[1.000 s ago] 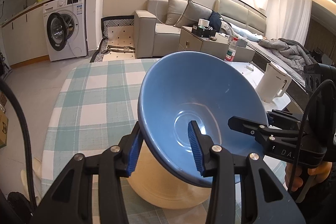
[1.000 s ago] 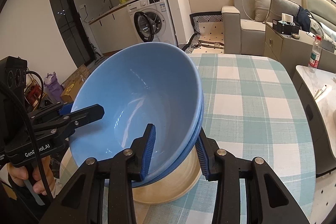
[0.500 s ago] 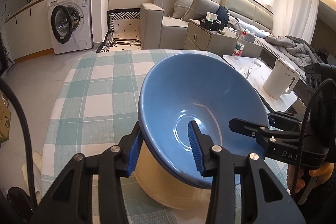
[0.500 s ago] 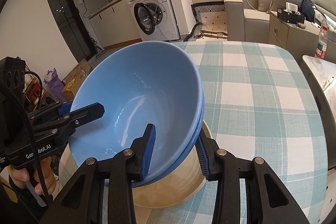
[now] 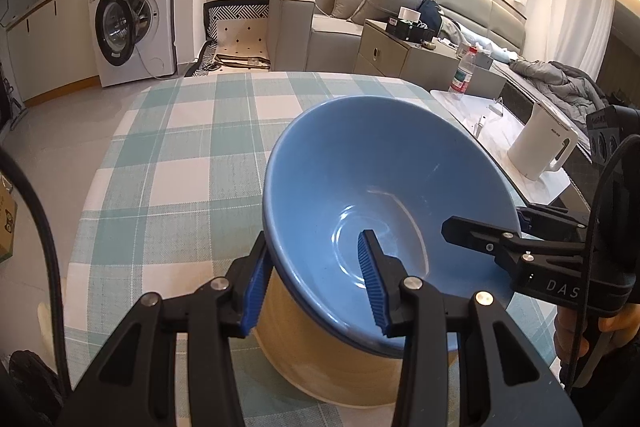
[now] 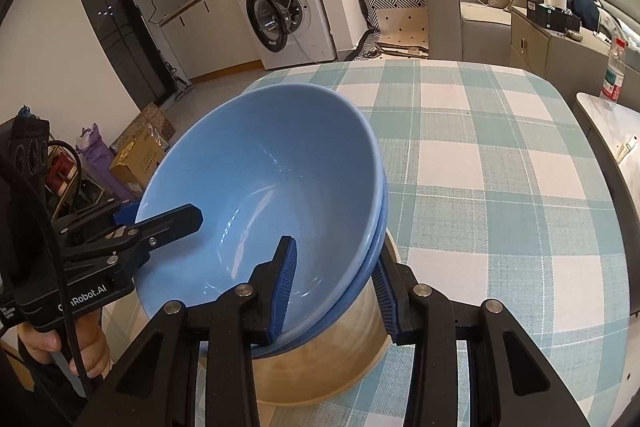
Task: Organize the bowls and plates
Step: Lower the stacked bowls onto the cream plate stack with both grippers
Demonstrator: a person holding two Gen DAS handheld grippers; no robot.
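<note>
Bowls (image 5: 384,211) nest in a larger bowl (image 5: 320,367) on the table (image 5: 180,167).

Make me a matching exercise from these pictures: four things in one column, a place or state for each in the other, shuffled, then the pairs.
Things:
1. blue bowl
2. cream bowl
3. white kettle
4. washing machine

Places or states:
A. door hanging open
B. on the side table
C. gripped at the rim by the left tool and the right tool
D. under the blue ones, on the checked cloth

Pairs: 1-C, 2-D, 3-B, 4-A
</note>
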